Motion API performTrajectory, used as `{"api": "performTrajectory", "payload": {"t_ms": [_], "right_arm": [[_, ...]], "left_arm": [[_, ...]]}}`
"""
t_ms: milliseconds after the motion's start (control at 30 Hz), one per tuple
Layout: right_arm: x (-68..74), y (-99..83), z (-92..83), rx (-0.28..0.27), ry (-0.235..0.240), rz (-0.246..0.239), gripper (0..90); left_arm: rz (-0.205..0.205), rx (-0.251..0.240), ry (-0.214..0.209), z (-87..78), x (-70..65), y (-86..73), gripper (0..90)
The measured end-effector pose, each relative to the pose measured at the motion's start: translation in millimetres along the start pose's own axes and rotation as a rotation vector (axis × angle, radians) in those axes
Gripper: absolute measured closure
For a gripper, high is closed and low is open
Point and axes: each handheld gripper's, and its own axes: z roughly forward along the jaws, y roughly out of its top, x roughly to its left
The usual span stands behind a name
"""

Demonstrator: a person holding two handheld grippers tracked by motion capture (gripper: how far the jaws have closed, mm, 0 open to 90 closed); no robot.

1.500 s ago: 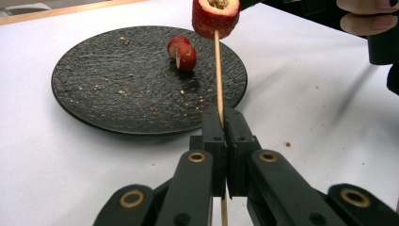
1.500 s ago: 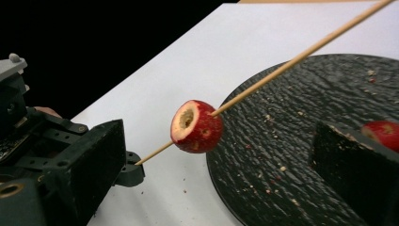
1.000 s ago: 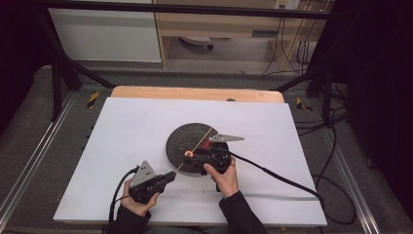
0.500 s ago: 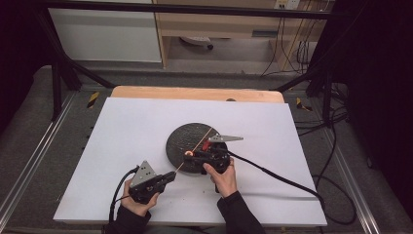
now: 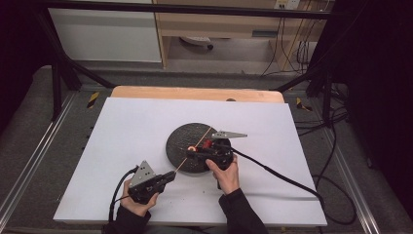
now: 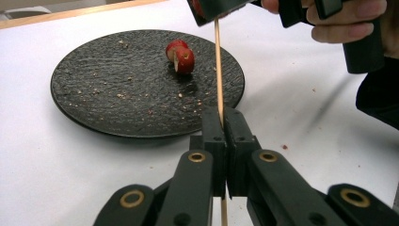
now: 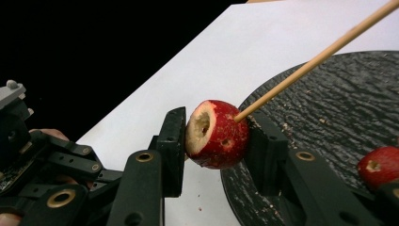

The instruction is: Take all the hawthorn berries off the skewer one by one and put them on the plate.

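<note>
Now a cored red fruit (image 7: 217, 134) sits clamped between the right gripper's (image 7: 214, 141) jaws, which have just been closing on it, above the near edge of the plate (image 5: 181, 141). Skewer (image 6: 218, 70) tip touches the fruit's side; whether it has gone in cannot be told. Left gripper (image 6: 225, 136), near and to the left, is clenched on the skewer's lower end. Another red fruit (image 6: 179, 56) lies on the plate among crumbs. Plate rests mid-table (image 5: 131, 122).

Left hand-held gripper (image 6: 221, 123) pinching skewer (image 6: 218, 70) at lower centre; red fruit (image 6: 180, 56) sitting on black plate (image 6: 94, 94), upper left.
</note>
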Motion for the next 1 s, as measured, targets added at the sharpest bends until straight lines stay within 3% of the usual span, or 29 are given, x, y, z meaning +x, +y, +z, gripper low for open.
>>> {"api": "performTrajectory", "payload": {"t_ms": [667, 1000], "right_arm": [[-10.5, 29.7, -20.5, -0.04, -0.068, -0.022, 63.1], [-20.2, 44.9, -28.2, -0.057, -0.091, -0.005, 63.1]], "left_arm": [[0.005, -0.018, -0.002, -3.1, -0.6, 1.6, 88.3], [0.005, -0.025, 0.0, -4.0, -0.7, 2.1, 88.3]]}}
